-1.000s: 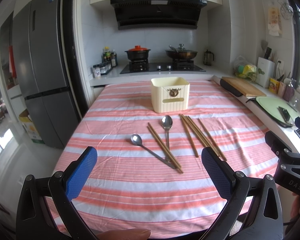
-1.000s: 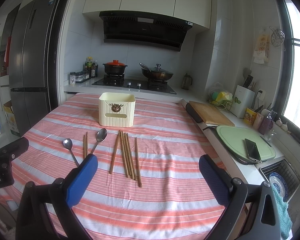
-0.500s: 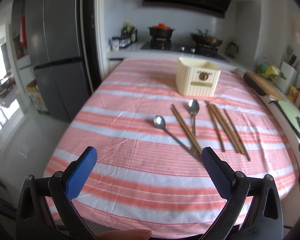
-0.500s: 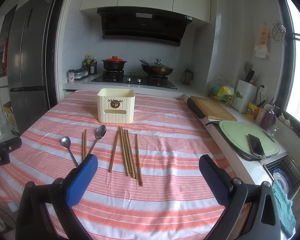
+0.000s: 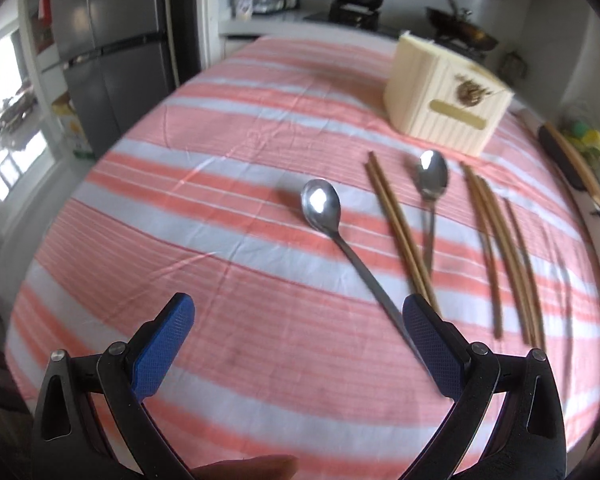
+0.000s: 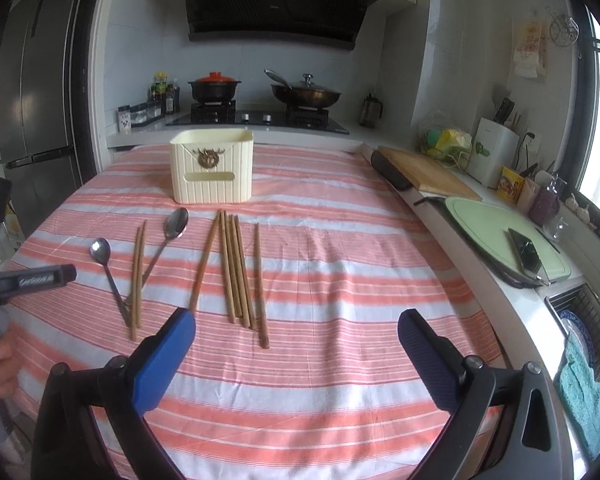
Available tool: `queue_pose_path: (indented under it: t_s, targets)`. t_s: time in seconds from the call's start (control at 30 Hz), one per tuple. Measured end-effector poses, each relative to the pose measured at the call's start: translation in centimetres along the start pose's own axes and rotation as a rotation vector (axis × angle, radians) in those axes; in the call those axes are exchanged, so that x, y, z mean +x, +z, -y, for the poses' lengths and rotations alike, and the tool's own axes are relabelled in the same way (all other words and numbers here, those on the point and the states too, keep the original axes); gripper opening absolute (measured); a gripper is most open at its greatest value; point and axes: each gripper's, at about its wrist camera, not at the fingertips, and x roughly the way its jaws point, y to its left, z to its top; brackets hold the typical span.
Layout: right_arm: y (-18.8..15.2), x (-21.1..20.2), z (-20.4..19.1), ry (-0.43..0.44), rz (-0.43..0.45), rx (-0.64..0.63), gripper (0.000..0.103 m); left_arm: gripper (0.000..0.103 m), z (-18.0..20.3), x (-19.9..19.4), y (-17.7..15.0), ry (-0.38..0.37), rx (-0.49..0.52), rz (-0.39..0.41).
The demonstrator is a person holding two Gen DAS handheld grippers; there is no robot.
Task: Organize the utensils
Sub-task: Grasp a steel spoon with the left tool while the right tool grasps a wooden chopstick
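Currently the left gripper (image 5: 298, 322) hangs low over the striped tablecloth (image 5: 204, 216), jaws spread wide and holding nothing. Between its blue fingers (image 5: 162, 346) lies the left spoon (image 5: 342, 246), bowl pointing away, its handle tip running under the right-hand finger. Just right of it lie 2 paired chopsticks (image 5: 400, 232), crossing the handle of the second spoon (image 5: 432, 188), then a loose group of 5 chopsticks (image 5: 500, 248). The cream utensil box (image 5: 446, 100) stands upright beyond them, apart from all.

The right gripper (image 6: 296, 334) is likewise wide apart and empty, set back from the 5 chopsticks (image 6: 236, 268), whose near ends lie just ahead of its left finger. Its view alone shows the left gripper's body (image 6: 24, 280) at the table's left edge, the box's open top (image 6: 212, 166), a cutting board (image 6: 428, 172) and a phone (image 6: 526, 254) on a green board (image 6: 488, 224) at right. The left view is motion-blurred. Nothing lies between either gripper and the utensils.
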Motion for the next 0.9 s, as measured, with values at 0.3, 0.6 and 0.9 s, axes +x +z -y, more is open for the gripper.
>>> queue_pose_path:
  t_s: [0.3, 0.6, 0.9]
  targets:
    - [0.4, 2.7, 1.6, -0.006, -0.004, 0.028, 0.103, 0.103, 1.8, 5.4, 0.3, 0.085, 0.002, -0.063]
    - [2.0, 11.3, 2.4, 0.009, -0.118, -0.006, 0.103, 0.103, 1.9, 4.9, -1.0, 0.063, 0.118, -0.013]
    - [1.6, 16.8, 0.2, 0.076, -0.222, -0.059, 0.103, 0.103, -1.2, 4.3, -1.1, -0.006, 0.218, -0.05]
